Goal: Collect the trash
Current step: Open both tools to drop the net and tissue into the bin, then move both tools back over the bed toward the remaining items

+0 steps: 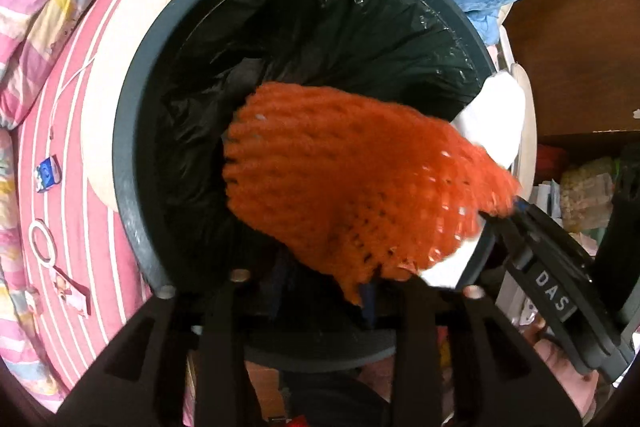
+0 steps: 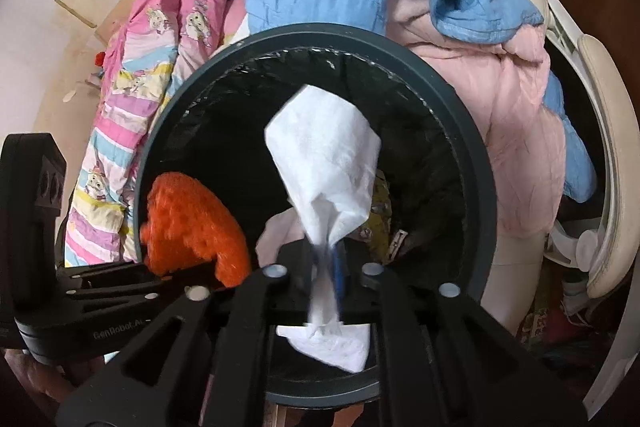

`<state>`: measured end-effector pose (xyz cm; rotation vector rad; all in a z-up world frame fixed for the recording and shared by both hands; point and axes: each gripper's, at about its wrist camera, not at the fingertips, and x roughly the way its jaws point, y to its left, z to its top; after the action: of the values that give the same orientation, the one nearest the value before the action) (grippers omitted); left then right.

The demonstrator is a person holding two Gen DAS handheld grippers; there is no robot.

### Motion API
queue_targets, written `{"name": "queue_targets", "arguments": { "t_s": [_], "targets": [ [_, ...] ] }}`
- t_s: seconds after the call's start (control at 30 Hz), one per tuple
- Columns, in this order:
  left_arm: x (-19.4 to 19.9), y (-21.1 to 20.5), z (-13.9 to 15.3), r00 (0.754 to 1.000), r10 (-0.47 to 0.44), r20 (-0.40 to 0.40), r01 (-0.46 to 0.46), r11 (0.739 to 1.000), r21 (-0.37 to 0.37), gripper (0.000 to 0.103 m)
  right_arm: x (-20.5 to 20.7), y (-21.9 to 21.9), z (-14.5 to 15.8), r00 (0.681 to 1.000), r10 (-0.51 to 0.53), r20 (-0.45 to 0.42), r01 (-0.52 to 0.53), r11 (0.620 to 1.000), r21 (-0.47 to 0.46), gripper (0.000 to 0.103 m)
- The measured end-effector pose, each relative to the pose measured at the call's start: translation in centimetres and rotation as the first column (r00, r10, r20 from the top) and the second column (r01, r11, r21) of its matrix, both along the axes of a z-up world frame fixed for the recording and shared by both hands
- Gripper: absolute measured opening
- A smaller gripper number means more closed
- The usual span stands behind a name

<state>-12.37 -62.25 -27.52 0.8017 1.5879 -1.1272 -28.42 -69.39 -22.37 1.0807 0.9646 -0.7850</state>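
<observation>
A: Start on the left — what has the left gripper [image 1: 320,291] got?

B: The orange foam mesh fruit sleeve [image 1: 356,183], hanging over the mouth of the round dark-grey bin [image 1: 132,131] with the black plastic liner [image 1: 320,39]. Its lower edge sits between the jaws, but whether they pinch it I cannot tell; in the left wrist view the sleeve hides the tips.

A: How would it handle?

B: I'd judge it very light, soft and springy — it squashes flat, so take it by an edge and it won't slip or break.

A: And on the right?

B: The right gripper [image 2: 326,277] has its jaws drawn narrow on the twisted neck of a crumpled white paper tissue [image 2: 324,163], which stands up over the bin opening. Probably almost weightless and limp, tearing easily — the bunched neck looks like the firmest hold.
</observation>
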Motion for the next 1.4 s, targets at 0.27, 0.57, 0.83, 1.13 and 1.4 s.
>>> {"name": "queue_targets", "arguments": {
  "t_s": [0.27,0.57,0.83,1.13,1.4],
  "targets": [
    [0.0,-0.2,0.1,1.000,-0.002,0.007,0.002,1.000,-0.010,0.069,-1.8,0.0,-0.4,0.999,-0.033,-0.020,0.033,0.999,0.003,0.053],
    [0.9,1.3,1.7,0.998,0.054,-0.013,-0.055,0.997,-0.055,0.080,-2.4,1.0,0.5,0.998,-0.055,-0.008,0.055,0.998,-0.009,0.077],
    [2.3,3.5,4.3,0.989,0.146,-0.029,-0.148,0.984,-0.102,0.089,-0.5,2.4,3.0,0.999,-0.047,0.023,0.049,0.997,-0.057,0.089],
    [5.6,7.9,6.6,0.978,0.203,-0.045,-0.208,0.966,-0.152,0.089,3.3,6.0,5.9,0.999,-0.023,0.046,0.027,0.995,-0.099,0.089],
    [11.3,15.5,8.2,0.963,0.264,-0.052,-0.269,0.947,-0.178,0.089,8.9,12.4,7.9,0.998,0.034,0.053,-0.027,0.992,-0.120,0.089]
  ]
}}
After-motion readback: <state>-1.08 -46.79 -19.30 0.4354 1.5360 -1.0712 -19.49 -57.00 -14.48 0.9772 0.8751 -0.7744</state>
